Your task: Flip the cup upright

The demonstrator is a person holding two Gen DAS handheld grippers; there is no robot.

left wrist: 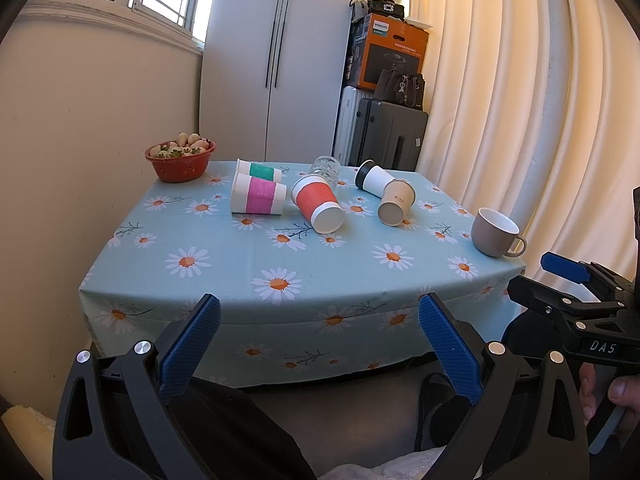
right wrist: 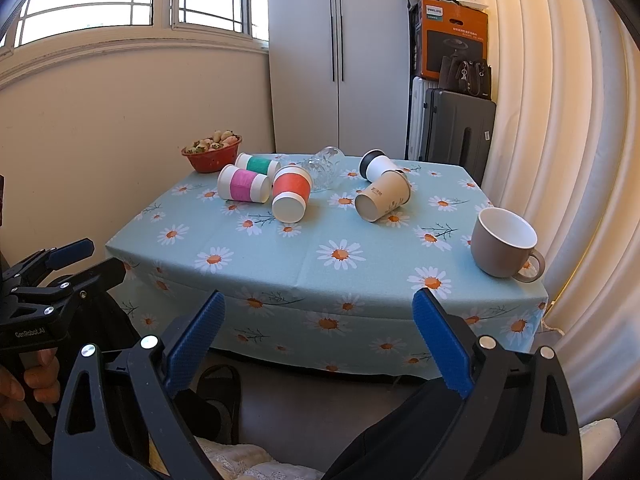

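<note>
Several cups lie on their sides on the daisy tablecloth (left wrist: 224, 272) (right wrist: 280, 264): a green-band cup (left wrist: 260, 171) (right wrist: 258, 164), a pink-band cup (left wrist: 258, 199) (right wrist: 244, 184), an orange-band cup (left wrist: 318, 204) (right wrist: 291, 194), a clear glass (left wrist: 326, 168) (right wrist: 326, 166), a black-and-white cup (left wrist: 374, 180) (right wrist: 376, 165) and a beige paper cup (left wrist: 396, 202) (right wrist: 382, 196). A grey mug (left wrist: 496, 232) (right wrist: 504, 242) stands upright at the right edge. My left gripper (left wrist: 320, 316) and right gripper (right wrist: 318, 312) are open and empty, held in front of the table's near edge.
A red bowl of strawberries (left wrist: 180, 156) (right wrist: 212, 152) stands at the back left corner. A white cabinet (left wrist: 276, 60), suitcases (left wrist: 388, 136) and an orange box (left wrist: 388, 52) stand behind the table. Curtains (left wrist: 520, 100) hang on the right, a wall on the left.
</note>
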